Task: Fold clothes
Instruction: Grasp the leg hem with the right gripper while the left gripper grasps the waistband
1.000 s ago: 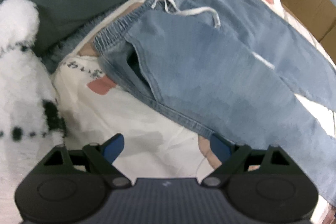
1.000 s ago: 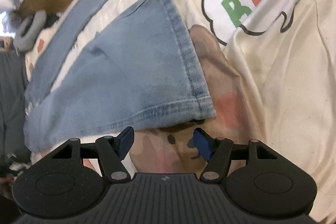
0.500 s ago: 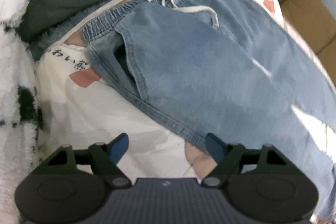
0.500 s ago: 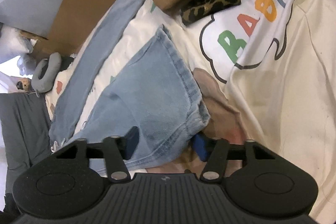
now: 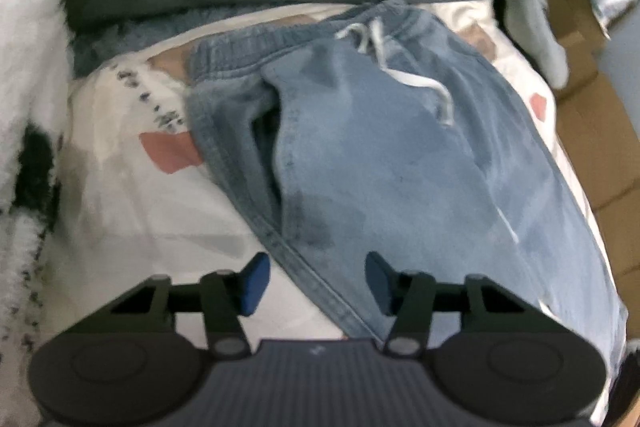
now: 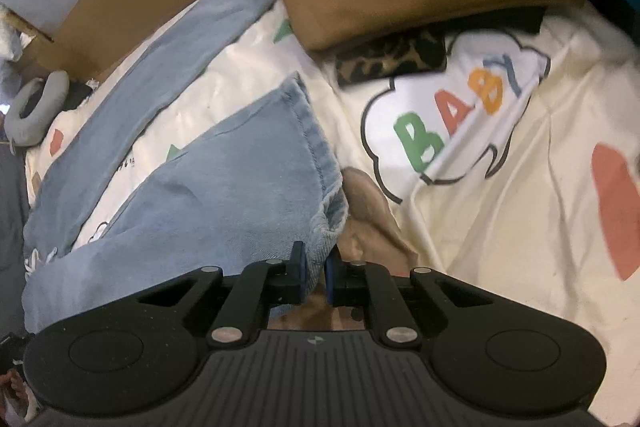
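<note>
Bed: cream printed sheet (image 6: 500,227) under everything I see.
Right gripper (image 6: 315,273): closing, pinched on the hem corner of one jeans (image 6: 240,195) leg, cloth bunched between the pads.
Left gripper (image 5: 316,279): half-wide, closing, side seam of the jeans between pads, no pressing.
Jeans: light-blue denim, elastic waist, white drawstring (image 5: 400,75), spread flat.

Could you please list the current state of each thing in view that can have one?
Light blue denim trousers: spread flat, unfolded, side pocket gaping.
White waistband drawstring: untied, lying loose.
Trouser leg hem: bunched, pinched, lifting.
Left gripper: closing, side seam between the pads, not yet pressed.
Right gripper: closing on the hem.
</note>
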Demonstrator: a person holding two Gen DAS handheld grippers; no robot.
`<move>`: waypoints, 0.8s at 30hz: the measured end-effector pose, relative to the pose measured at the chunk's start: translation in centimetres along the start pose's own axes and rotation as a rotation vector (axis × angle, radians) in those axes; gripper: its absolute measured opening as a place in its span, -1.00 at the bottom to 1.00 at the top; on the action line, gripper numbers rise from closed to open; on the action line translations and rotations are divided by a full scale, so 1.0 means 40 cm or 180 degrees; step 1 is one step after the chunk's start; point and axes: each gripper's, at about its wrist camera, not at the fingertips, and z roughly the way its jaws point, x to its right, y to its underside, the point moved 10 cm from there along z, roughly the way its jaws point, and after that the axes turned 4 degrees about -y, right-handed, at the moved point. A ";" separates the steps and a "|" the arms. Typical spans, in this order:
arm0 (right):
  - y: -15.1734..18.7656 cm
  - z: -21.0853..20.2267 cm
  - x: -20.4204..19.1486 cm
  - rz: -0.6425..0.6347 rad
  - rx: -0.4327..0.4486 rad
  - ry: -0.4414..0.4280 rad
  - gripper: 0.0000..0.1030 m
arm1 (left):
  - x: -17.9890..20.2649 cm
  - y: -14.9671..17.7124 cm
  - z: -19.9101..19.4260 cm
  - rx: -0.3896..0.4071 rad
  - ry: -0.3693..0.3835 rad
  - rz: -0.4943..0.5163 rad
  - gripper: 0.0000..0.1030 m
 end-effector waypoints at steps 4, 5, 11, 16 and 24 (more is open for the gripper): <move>-0.015 -0.030 -0.027 -0.0112 0.0014 0.0063 -0.84 | -0.029 0.004 0.040 -0.0015 0.0074 -0.0281 0.02; -0.017 -0.035 -0.034 -0.0141 0.0016 0.0081 -0.84 | -0.033 0.006 0.048 -0.0007 0.0102 -0.0328 0.02; -0.031 -0.063 -0.056 -0.0189 0.0009 0.0211 -0.84 | -0.050 0.008 0.078 0.0165 0.0285 -0.0627 0.02; -0.042 -0.097 -0.083 -0.0283 0.0029 0.0269 -0.84 | -0.060 -0.003 0.086 0.0316 0.0487 -0.0881 0.04; -0.043 -0.163 -0.114 -0.0382 0.0060 0.0332 -0.84 | -0.065 -0.014 0.072 0.0407 0.0815 -0.1201 -0.03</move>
